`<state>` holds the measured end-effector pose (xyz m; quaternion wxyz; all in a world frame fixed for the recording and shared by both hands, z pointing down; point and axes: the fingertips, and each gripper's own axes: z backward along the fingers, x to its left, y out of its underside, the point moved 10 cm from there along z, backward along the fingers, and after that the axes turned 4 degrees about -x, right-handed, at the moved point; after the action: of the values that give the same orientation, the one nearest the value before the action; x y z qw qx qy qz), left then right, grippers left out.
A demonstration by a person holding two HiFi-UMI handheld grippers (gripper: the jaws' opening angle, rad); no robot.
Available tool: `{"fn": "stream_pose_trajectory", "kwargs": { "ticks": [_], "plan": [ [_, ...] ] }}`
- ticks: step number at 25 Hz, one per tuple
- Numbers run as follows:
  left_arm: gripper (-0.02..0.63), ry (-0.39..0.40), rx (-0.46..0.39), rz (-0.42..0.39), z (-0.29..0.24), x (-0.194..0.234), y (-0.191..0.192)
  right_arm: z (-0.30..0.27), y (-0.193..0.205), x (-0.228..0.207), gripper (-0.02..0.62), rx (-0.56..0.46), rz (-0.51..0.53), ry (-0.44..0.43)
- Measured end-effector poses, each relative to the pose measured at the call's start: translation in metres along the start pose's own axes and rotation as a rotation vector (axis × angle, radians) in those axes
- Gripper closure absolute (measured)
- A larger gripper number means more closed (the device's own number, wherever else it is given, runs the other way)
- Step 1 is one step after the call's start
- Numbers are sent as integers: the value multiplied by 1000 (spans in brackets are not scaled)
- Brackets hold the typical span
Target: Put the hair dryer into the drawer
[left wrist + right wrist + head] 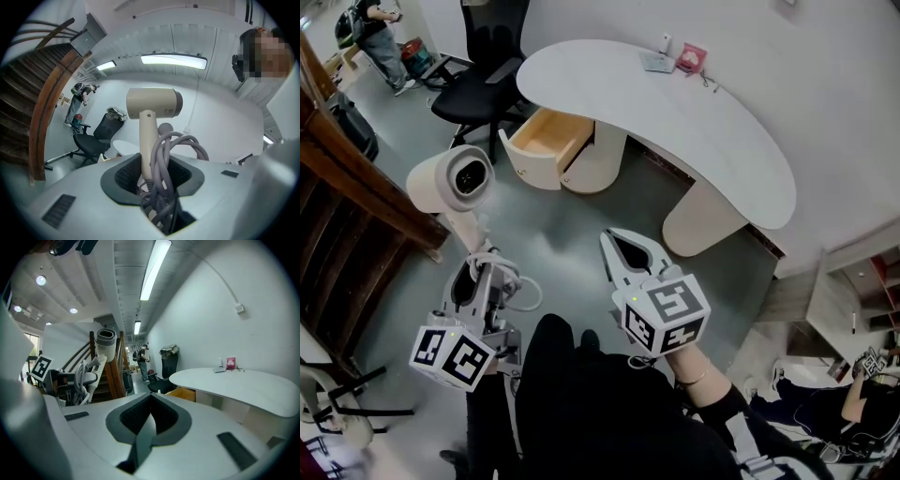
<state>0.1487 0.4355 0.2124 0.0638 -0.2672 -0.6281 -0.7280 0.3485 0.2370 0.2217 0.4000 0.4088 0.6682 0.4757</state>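
With the left gripper clenching its fingers on the handle of the upright hair dryer, well short of the open drawer under the worktop, and the right gripper fingers pressed together on nothing, the bunched cord could have snagged on the drawer's front.

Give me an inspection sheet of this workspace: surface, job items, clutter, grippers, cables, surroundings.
Surface: white curved desk, mostly bare.
Job's things: cream hair dryer carried, not yet in the drawer; light wooden drawer under the desk stands open.
Clutter: small pink box and flat grey item on the desk's far edge.
Grippers: left hand-held gripper shut on the dryer's handle; right hand-held gripper shut, empty.
Cables: grey cord looped beside the handle, inside the left jaws.
Surroundings: black office chair beside the drawer; brown wooden staircase at left.
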Motion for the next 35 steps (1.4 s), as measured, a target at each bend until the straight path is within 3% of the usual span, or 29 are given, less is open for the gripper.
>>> {"fn": "stream_pose_trajectory", "kwargs": {
  "ticks": [13, 35],
  "plan": [
    [453, 7, -9, 3, -43, 41, -14, -51, -14, -9, 594, -10, -7, 19],
    [453, 103, 108, 69, -200, 201, -66, -257, -51, -20, 593, 55, -39, 135]
  ]
}}
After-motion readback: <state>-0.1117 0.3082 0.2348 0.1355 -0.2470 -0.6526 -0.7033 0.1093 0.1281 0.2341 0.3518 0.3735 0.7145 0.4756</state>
